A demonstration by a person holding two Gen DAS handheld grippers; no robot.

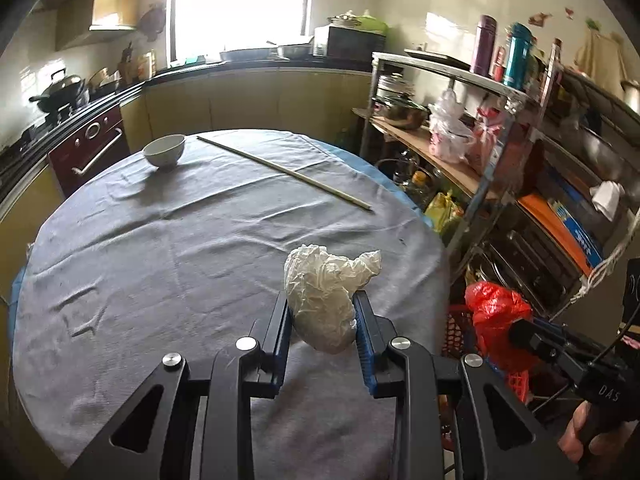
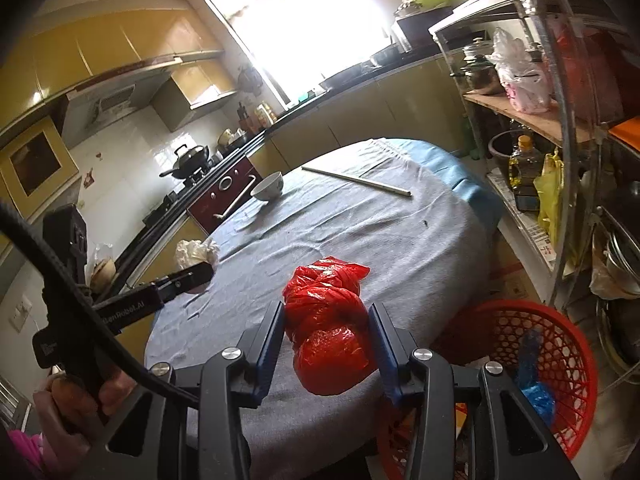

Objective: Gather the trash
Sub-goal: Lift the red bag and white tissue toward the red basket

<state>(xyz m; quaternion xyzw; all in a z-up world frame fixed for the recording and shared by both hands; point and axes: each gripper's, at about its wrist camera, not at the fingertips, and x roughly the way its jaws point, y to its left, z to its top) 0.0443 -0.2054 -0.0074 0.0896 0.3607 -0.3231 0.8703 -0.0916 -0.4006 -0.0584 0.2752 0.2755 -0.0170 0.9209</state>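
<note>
My left gripper (image 1: 322, 306) is shut on a crumpled white plastic bag (image 1: 326, 292), held above the grey-clothed round table (image 1: 160, 240). The same white plastic bag (image 2: 196, 252) shows at the left of the right wrist view, pinched by the left gripper (image 2: 200, 270). My right gripper (image 2: 326, 316) is shut on a knotted red plastic bag (image 2: 326, 332) over the table's near edge. That red plastic bag (image 1: 496, 320) also appears at the right of the left wrist view. A red mesh basket (image 2: 560, 344) sits on the floor right of the table, with blue trash (image 2: 534, 384) inside.
A white bowl (image 1: 165, 151) and a long thin stick (image 1: 284, 172) lie at the far side of the table. A cluttered metal shelf rack (image 1: 500, 128) stands close on the right. Counter, stove and wok (image 1: 60, 92) run along the left. A person's hand (image 2: 68, 416) grips the left handle.
</note>
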